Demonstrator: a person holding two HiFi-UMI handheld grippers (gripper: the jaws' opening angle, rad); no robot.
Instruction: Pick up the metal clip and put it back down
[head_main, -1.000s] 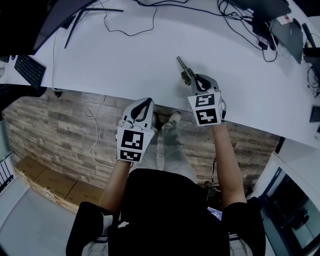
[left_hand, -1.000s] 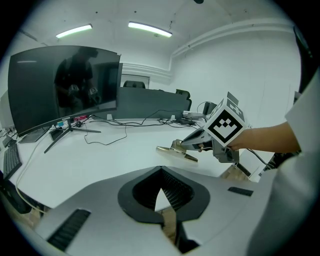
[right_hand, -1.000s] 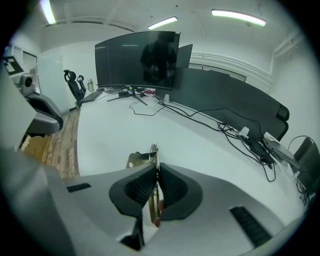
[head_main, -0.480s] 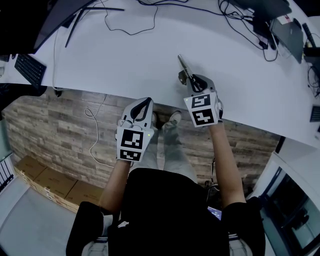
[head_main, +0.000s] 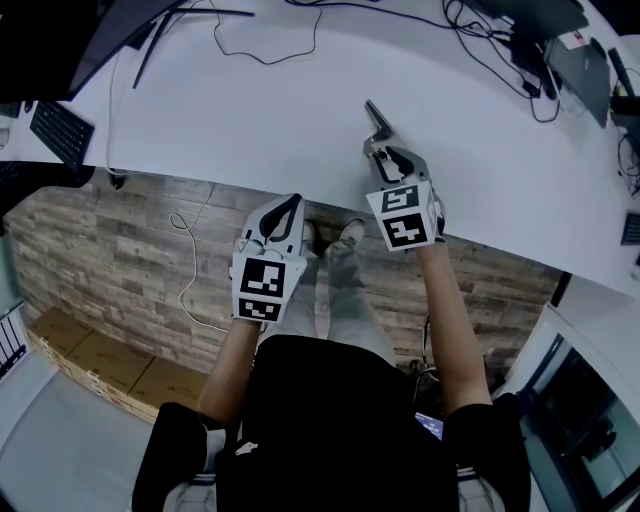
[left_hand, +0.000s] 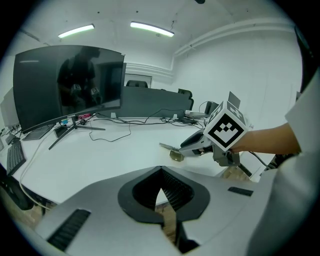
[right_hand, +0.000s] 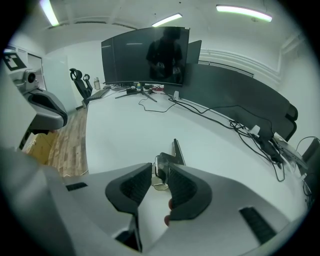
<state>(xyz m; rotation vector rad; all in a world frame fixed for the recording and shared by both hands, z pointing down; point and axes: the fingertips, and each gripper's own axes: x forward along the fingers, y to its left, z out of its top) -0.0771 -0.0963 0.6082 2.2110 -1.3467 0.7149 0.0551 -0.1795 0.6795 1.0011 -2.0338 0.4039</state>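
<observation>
The metal clip (head_main: 378, 121) rests on the white table (head_main: 250, 110), its long handle pointing away from me. My right gripper (head_main: 386, 152) sits right behind it, and its jaws are opening. In the right gripper view the clip (right_hand: 168, 159) stands between the fingertips of the right gripper (right_hand: 161, 175), with a gap showing at the left pad. My left gripper (head_main: 288, 207) hangs shut and empty over the floor, off the table's near edge. The left gripper view shows the clip (left_hand: 173, 152) at the right gripper's (left_hand: 192, 145) tips.
A dark curved monitor (head_main: 60, 40) and a keyboard (head_main: 58, 135) stand at the table's left. Cables (head_main: 262, 50) trail across the back, with devices and more cables (head_main: 560, 55) at the right. Cardboard boxes (head_main: 90, 360) lie on the wooden floor below.
The right gripper has tipped forward and set the clip lower and a little farther onto the table, and its jaws have parted. The left gripper has stayed in place.
</observation>
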